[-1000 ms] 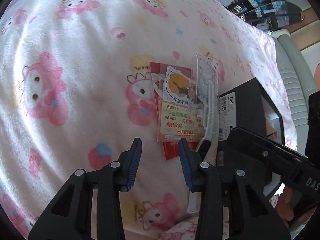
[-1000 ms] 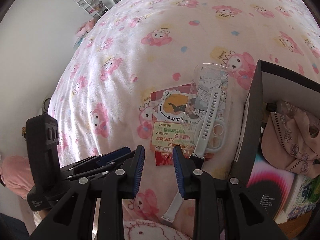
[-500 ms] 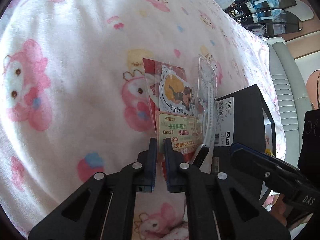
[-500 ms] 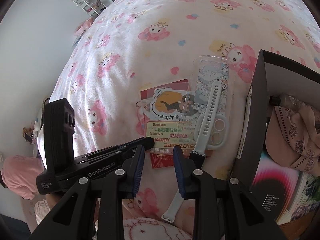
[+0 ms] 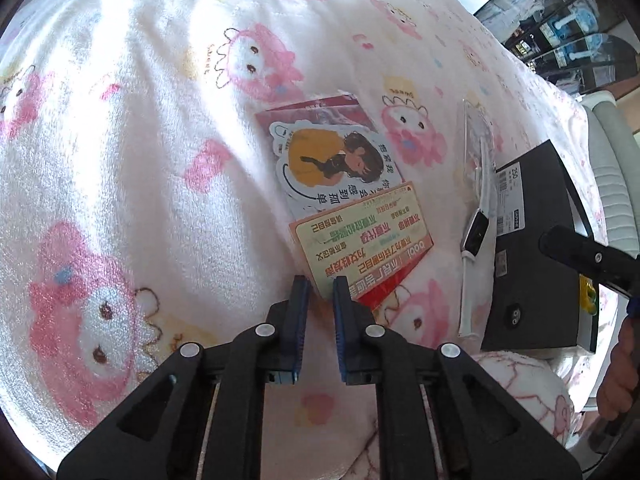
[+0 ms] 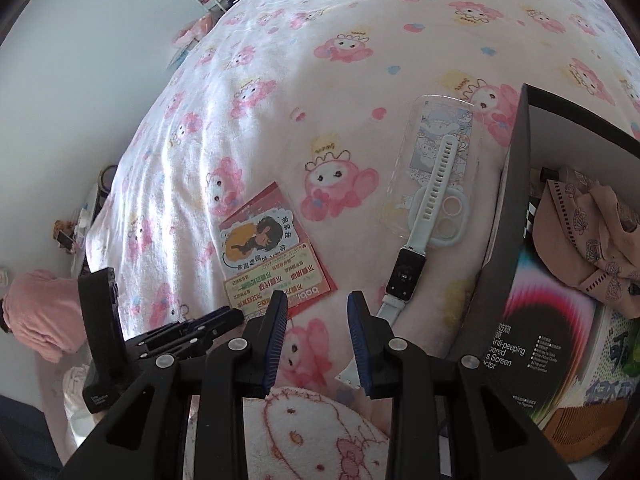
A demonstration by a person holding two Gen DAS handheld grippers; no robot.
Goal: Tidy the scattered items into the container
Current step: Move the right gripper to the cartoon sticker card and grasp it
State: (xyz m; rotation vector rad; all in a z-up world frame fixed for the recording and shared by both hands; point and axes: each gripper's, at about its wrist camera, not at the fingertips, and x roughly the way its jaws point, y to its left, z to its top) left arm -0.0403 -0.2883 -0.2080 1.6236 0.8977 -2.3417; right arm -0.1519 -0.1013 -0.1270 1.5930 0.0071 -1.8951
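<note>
Pink cartoon blanket [image 6: 360, 20]: card stack [image 5: 360, 236] now dragged left, away from watch [image 6: 416, 248] and black box [image 6: 504, 240]. Left gripper [image 5: 319, 284] nearly closed, pinching the stack's near corner; right gripper [image 6: 316, 304] open, empty.

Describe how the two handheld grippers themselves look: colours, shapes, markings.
Both the left gripper and right gripper are matte black, with angular triangular cut-out arms, silver round rivets and ribbed blue fingertip pads. The left's black handle carries small white lettering, too blurred to read.
</note>
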